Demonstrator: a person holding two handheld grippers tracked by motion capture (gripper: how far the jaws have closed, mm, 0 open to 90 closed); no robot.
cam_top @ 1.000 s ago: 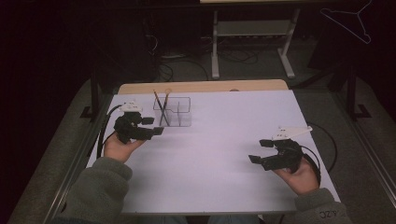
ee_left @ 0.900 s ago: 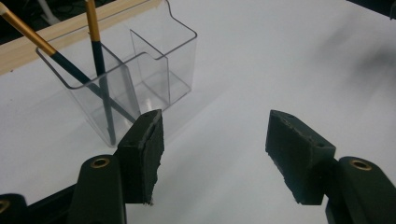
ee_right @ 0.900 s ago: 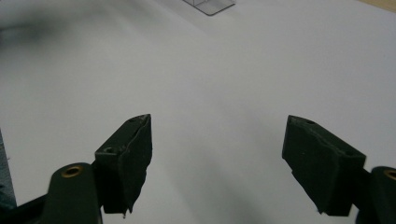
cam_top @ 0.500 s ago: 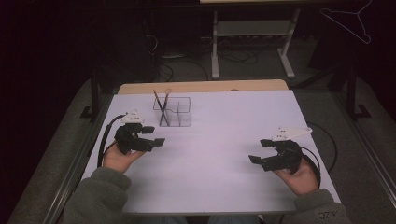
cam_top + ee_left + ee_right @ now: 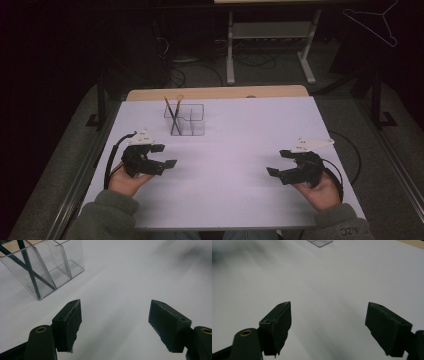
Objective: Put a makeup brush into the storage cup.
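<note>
Now we hold the left gripper low over the near-left part of the white table, its jaws just having been opening and standing wide with nothing between them. Beyond it, toward the far left of the table, sits the clear organizer, well apart from the gripper, with two pencils crossed and leaning in its left compartment. Our right gripper rests at the near right, jaws likewise spread wide and empty above bare tabletop.
</note>
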